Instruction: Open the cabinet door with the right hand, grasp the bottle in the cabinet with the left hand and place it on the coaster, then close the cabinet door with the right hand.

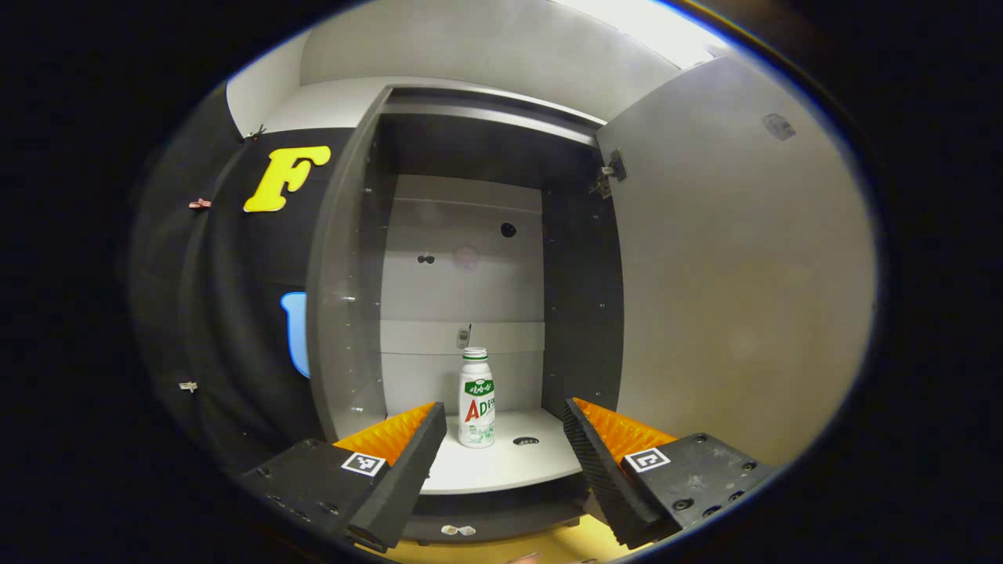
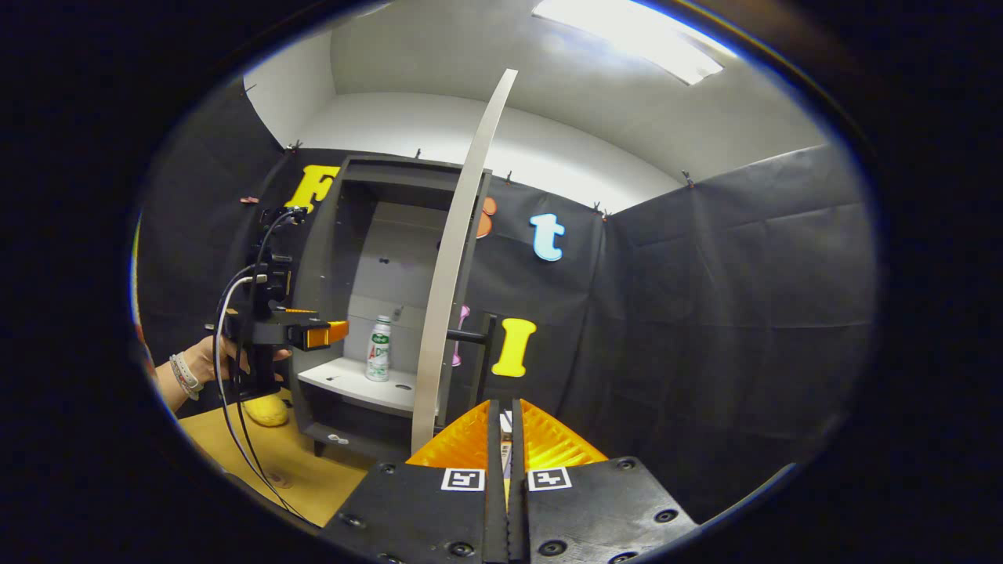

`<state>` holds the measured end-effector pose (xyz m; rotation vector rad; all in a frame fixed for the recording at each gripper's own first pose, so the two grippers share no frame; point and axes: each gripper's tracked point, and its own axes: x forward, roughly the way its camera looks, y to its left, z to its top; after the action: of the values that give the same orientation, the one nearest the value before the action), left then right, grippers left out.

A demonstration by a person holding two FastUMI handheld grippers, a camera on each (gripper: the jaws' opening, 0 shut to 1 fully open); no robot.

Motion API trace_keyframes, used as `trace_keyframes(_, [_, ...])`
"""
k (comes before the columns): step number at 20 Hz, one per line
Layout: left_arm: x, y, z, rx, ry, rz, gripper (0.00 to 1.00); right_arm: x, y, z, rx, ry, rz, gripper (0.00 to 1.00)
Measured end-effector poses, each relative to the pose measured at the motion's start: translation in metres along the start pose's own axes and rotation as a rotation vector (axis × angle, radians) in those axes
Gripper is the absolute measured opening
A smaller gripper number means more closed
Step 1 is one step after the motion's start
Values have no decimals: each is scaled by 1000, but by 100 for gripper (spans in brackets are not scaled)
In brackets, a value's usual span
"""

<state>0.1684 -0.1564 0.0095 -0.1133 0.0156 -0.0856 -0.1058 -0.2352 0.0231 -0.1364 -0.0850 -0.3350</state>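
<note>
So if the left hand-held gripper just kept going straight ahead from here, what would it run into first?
Most likely the bottle, upright on the cabinet shelf. It stands a little left of centre between the open left hand-held gripper, so the left finger may touch it first; depth is unclear.

The bottle (image 1: 476, 399) carries red "AD" lettering; its remaining print is too small to read.

yellow object (image 2: 266, 409) partly behind left gripper (image 2: 333, 333)

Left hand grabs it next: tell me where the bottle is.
The bottle stands upright on the cabinet's white shelf, straight ahead of the open left gripper in the left gripper view, beside a dark hole.
</note>
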Motion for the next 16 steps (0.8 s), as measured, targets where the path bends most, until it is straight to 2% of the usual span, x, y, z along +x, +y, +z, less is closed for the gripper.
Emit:
trace_keyframes(5, [71, 11, -20, 12, 40, -57, 95, -10, 22, 18, -24, -12, -146, 5])
trace_keyframes(7, [97, 21, -30, 16, 52, -42, 95, -14, 33, 16, -55, 8, -183, 5])
trace_keyframes(8, [111, 30, -34, 31, 52, -15, 97, -15, 39, 16, -65, 20, -195, 5])
trace_keyframes(9, [125, 38, -40, 41, 52, 5, 95, -15, 44, 20, -74, 16, -203, 5])
trace_keyframes(15, [191, 42, -76, 9, 118, -14, 95, -15, 62, 30, -112, 6, -260, 5])
trace_keyframes(16, [200, 44, -79, 11, 118, -12, 98, -11, 63, 28, -113, 15, -263, 5])
